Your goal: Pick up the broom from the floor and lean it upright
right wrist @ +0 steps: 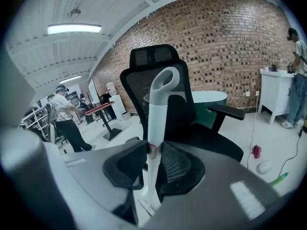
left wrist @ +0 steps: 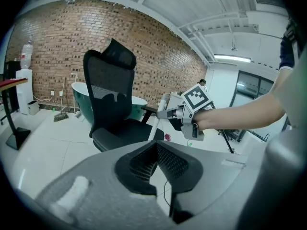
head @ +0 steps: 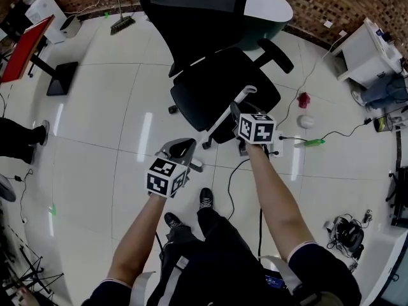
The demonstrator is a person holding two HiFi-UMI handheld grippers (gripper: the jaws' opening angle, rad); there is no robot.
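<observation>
A white broom handle (head: 221, 121) with a loop at its top end slants up in front of the black office chair (head: 217, 75). My right gripper (head: 237, 112) is shut on it partway up. In the right gripper view the handle (right wrist: 158, 104) stands upright between the pads of the right gripper (right wrist: 153, 153), and its lower end is hidden below the jaws. My left gripper (head: 185, 146) hangs lower and to the left, near the handle's lower end, jaws together and holding nothing. In the left gripper view the left gripper (left wrist: 154, 150) faces the right gripper (left wrist: 165, 113) and the handle (left wrist: 154, 128).
A second broom (head: 121, 18) leans on the brick wall at the back. A red-topped stand (head: 25, 46) is on the left, a white cabinet (head: 370, 53) on the right. Cables, a red item (head: 303, 99) and a white ball (head: 306, 121) lie on the floor. A person (right wrist: 64, 116) stands left.
</observation>
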